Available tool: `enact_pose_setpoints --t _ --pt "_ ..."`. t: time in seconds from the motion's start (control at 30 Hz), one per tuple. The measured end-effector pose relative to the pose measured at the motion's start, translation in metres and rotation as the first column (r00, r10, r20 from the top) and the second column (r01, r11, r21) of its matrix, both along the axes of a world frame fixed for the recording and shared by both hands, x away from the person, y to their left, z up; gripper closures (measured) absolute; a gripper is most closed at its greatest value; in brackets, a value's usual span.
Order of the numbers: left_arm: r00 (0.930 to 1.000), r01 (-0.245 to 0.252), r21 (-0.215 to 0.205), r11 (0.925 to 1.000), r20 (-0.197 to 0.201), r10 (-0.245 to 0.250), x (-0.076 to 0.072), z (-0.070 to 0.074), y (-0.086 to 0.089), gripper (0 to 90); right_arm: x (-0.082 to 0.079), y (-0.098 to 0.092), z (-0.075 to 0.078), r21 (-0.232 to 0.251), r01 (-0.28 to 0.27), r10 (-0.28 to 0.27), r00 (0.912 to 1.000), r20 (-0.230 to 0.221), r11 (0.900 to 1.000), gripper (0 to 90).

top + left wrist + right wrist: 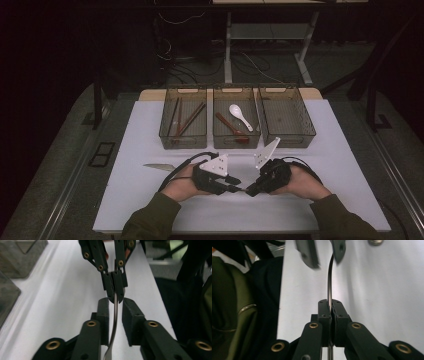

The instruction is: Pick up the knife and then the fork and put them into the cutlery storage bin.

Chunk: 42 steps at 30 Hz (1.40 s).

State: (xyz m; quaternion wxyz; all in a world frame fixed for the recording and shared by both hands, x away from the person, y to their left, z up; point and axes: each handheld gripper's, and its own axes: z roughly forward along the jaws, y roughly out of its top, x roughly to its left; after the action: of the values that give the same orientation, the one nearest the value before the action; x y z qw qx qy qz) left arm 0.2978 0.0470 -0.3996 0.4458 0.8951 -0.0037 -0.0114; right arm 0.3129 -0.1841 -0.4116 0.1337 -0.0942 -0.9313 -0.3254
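A thin, curved metal utensil handle (114, 322) runs between the two grippers near the front middle of the white table (150, 200); its ends are hidden. My right gripper (331, 305) is shut on the handle (329, 277), pads pressed together around it. In the left gripper view the right gripper (115, 293) pinches the handle from the far side. My left gripper (115, 307) stands open, its pads parted on either side of the handle without pressing it. From the high view the left gripper (235, 186) and the right gripper (248, 190) meet tip to tip.
Three clear brown bins stand in a row at the back. The left bin (183, 141) holds chopsticks (187, 117), the middle bin (236, 144) a white spoon (240, 116) and a red-brown one, and the right bin (290, 120) nothing. A metal utensil (157, 167) lies on the table at the left.
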Motion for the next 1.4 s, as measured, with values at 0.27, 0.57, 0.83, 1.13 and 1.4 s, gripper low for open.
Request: enact_pose_setpoints --t 0.27,0.57,0.83,1.13,1.4 --pt "0.9832 -0.182 -0.072 0.9806 -0.017 0.182 0.001 0.001 0.031 49.8 0.010 -0.024 0.003 -0.020 0.125 -0.123 0.9891 0.082 0.992 86.1" --pt "0.9415 -0.336 -0.075 0.9389 -0.054 0.333 -0.008 -0.005 0.063 37.5 0.021 -0.062 0.021 0.031 0.303 -0.305 0.9436 0.129 0.952 86.1" --pt "0.8944 -0.437 -0.019 0.8991 -0.113 0.433 -0.021 -0.024 0.082 21.5 0.038 -0.092 0.043 0.094 0.469 -0.478 0.8669 0.140 0.878 86.1" --pt "0.8534 -0.511 -0.007 0.8595 -0.123 0.506 -0.033 -0.035 0.099 6.7 0.074 -0.124 0.062 0.118 0.646 -0.657 0.7422 0.134 0.754 86.1" --pt "0.8548 -0.511 -0.020 0.8592 -0.116 0.506 -0.033 -0.036 0.101 0.7 0.117 -0.143 0.061 0.072 0.773 -0.773 0.6164 0.152 0.631 86.0"
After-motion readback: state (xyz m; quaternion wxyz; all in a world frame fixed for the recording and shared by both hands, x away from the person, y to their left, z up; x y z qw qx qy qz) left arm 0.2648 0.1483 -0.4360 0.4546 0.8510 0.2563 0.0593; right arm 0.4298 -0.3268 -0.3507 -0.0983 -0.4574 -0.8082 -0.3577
